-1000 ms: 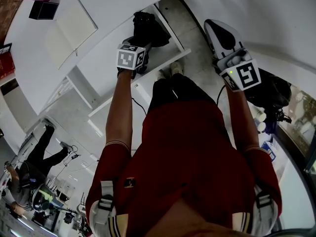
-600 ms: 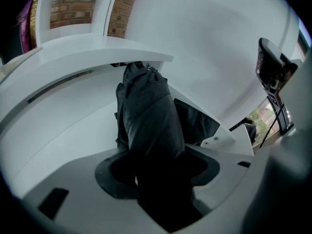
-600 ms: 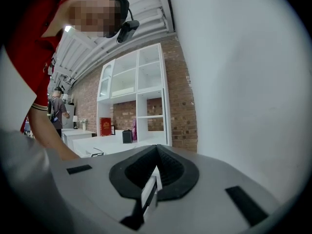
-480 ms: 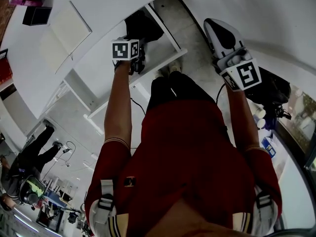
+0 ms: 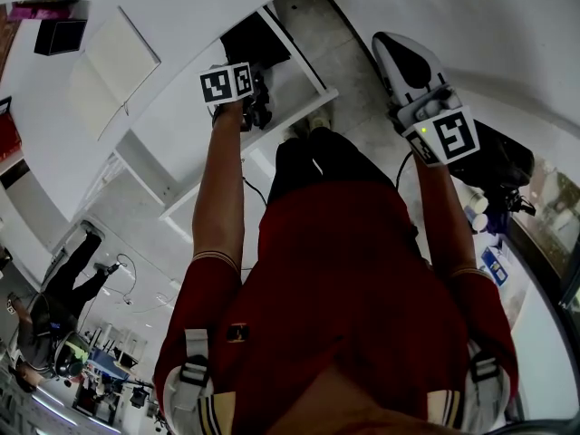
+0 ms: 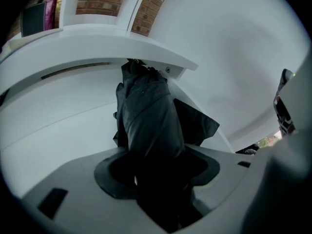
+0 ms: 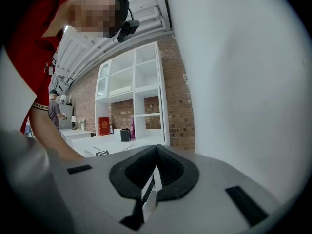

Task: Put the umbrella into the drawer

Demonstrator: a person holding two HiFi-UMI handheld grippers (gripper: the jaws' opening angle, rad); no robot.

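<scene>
A black folded umbrella (image 6: 146, 116) is clamped in my left gripper (image 6: 156, 165), whose jaws are shut on its lower end. Its far end reaches into the open white drawer (image 6: 58, 126) beneath the desk top's edge (image 6: 97, 38). In the head view the left gripper (image 5: 252, 98) hangs over the drawer (image 5: 304, 80), and the umbrella (image 5: 252, 43) shows as a dark mass half hidden under the desk. My right gripper (image 5: 399, 53) is held out to the right near the white wall. Its jaws (image 7: 155, 155) are pressed together with nothing between them.
The white desk top (image 5: 181, 25) carries a white sheet (image 5: 113, 62) and a black box (image 5: 59, 36). White shelves (image 7: 131, 96) stand against a brick wall. My own legs and feet (image 5: 313, 130) stand just before the drawer. Another person (image 5: 50, 324) stands far off.
My left gripper has rolled and moved deeper over the drawer, carrying the umbrella further under the desk top. The right gripper has hardly moved.
</scene>
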